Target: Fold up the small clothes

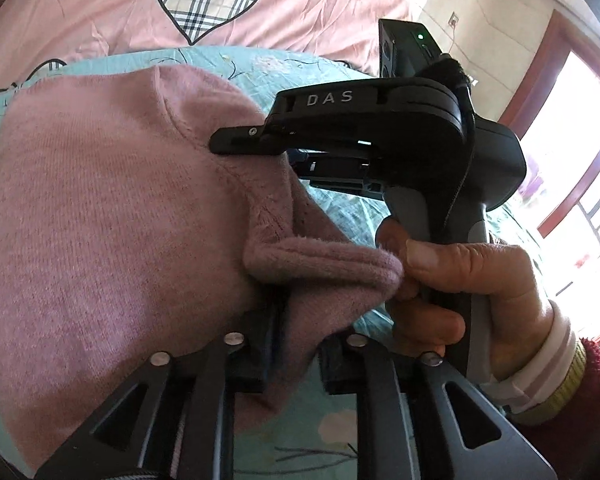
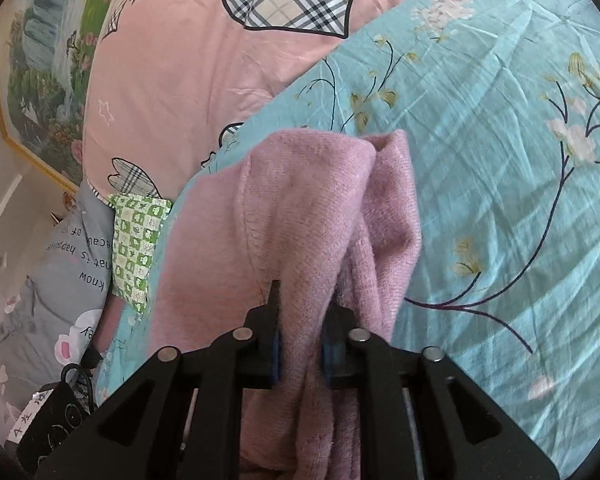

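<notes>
Soft pink knit, fleecy at its edges, makes up the small garment (image 1: 100, 208), and it looks light, limp and prone to sagging, so it will follow the grip rather than hold a shape; the thick rolled hem and seams seem the surest places to take it, since a single thin layer could slide out. It hangs bunched between the two tools above a teal floral sheet (image 2: 500, 160), with a pink quilt (image 2: 172, 64) beyond. The left gripper (image 1: 292, 356) has its jaws drawn close together with a fold of the knit pinched between the pads, the rest of the cloth spreading up and to the left of the jaws. The right gripper (image 2: 300, 356) is likewise nearly together, clamped on a gathered bundle of the fabric that rises ahead of the jaws and drapes to their right. In the left wrist view, the right tool's black finger reaches across just ahead of the left jaws and touches the garment near a seam, while the person's right hand (image 1: 460, 292) grips its handle beside the rolled hem.
</notes>
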`<state>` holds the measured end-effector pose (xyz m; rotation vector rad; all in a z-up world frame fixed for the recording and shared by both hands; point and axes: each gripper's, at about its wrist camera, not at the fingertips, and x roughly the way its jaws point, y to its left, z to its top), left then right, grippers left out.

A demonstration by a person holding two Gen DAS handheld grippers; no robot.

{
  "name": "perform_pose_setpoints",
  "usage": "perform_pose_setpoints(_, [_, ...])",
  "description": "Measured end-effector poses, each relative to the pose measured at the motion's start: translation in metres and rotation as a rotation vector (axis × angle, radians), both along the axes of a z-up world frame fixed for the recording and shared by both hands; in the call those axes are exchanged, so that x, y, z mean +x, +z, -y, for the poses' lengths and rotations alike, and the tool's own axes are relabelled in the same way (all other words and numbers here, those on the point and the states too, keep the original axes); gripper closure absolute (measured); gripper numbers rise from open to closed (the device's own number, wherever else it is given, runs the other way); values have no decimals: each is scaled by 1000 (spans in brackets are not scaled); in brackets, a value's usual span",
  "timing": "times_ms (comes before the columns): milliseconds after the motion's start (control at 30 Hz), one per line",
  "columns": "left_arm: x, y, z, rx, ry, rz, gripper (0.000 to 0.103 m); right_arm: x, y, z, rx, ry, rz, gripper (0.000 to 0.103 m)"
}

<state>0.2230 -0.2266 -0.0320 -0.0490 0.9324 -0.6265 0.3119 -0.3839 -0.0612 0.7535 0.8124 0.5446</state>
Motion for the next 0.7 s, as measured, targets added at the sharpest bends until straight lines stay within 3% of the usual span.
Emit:
perform_pose_setpoints(133, [-10, 8, -10, -17, 5, -10, 64, -12, 4, 10, -14, -42, 8, 73])
perform_pose_setpoints(200, [-20, 14, -18, -35, 23, -14, 53, -21, 6, 16, 0, -68, 21, 62])
perform_pose_setpoints(267, [-28, 20, -29, -60, 50, -16, 50, -29, 8, 20, 2, -90, 31, 41])
perform_pose_setpoints(333, [-27, 24, -37, -79, 70, -14, 49, -38, 9, 22, -12, -106, 38, 33])
perform_pose_setpoints(533, [-25, 43, -78, -99, 166, 7, 44, -50, 7, 22, -61, -104, 33, 26])
perform_pose_setpoints(700, [-8, 43, -122, -94, 303, -9, 36, -50, 7, 21, -76, -92, 36, 21])
